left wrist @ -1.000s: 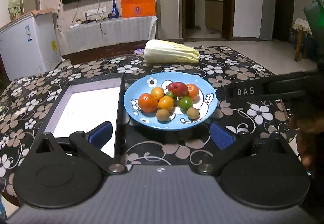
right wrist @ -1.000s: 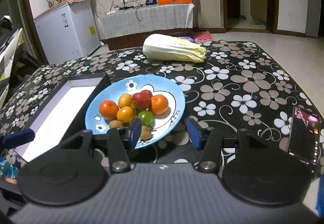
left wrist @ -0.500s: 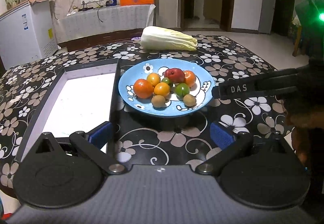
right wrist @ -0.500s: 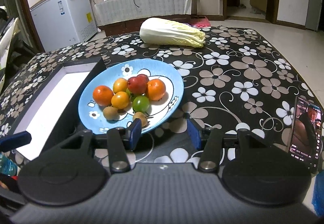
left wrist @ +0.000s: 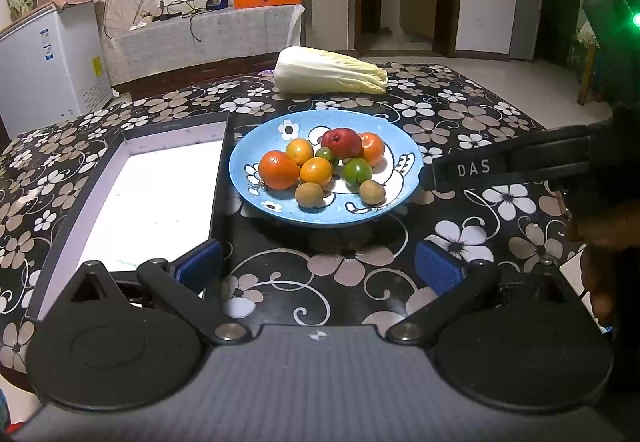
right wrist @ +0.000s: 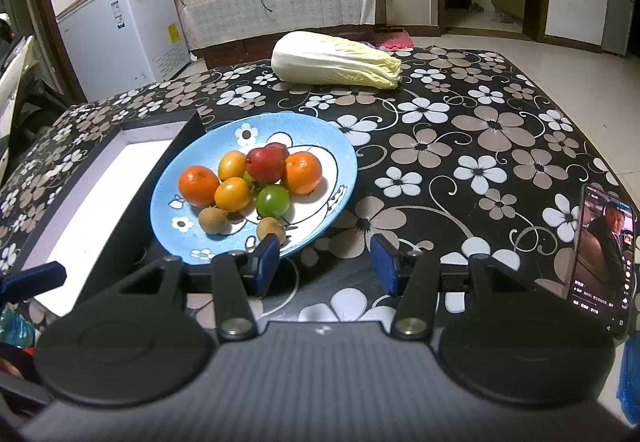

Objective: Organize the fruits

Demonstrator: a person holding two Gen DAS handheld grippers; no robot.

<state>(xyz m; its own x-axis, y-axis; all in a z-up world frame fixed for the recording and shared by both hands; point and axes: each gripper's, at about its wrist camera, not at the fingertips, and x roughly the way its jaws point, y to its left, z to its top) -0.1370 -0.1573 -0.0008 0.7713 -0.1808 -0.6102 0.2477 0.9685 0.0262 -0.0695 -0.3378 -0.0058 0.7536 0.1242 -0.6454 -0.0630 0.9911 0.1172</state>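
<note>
Nearer now, glossy round fruits [left wrist: 316, 172] on shallow blue plate [left wrist: 400, 156].

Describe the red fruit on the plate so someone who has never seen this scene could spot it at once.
On the flower-patterned table a blue plate sits beside a white-lined box. The red fruit lies at the far side of the fruit pile. It is the only dark red piece, wedged between two orange ones.

Left wrist view: looks forward-down, blue plate [left wrist: 404, 162] ahead.
Right wrist view: same tilt, plate [right wrist: 344, 166] ahead-left, near.
Shared: plate, cabbage [left wrist: 328, 71] beyond.
</note>
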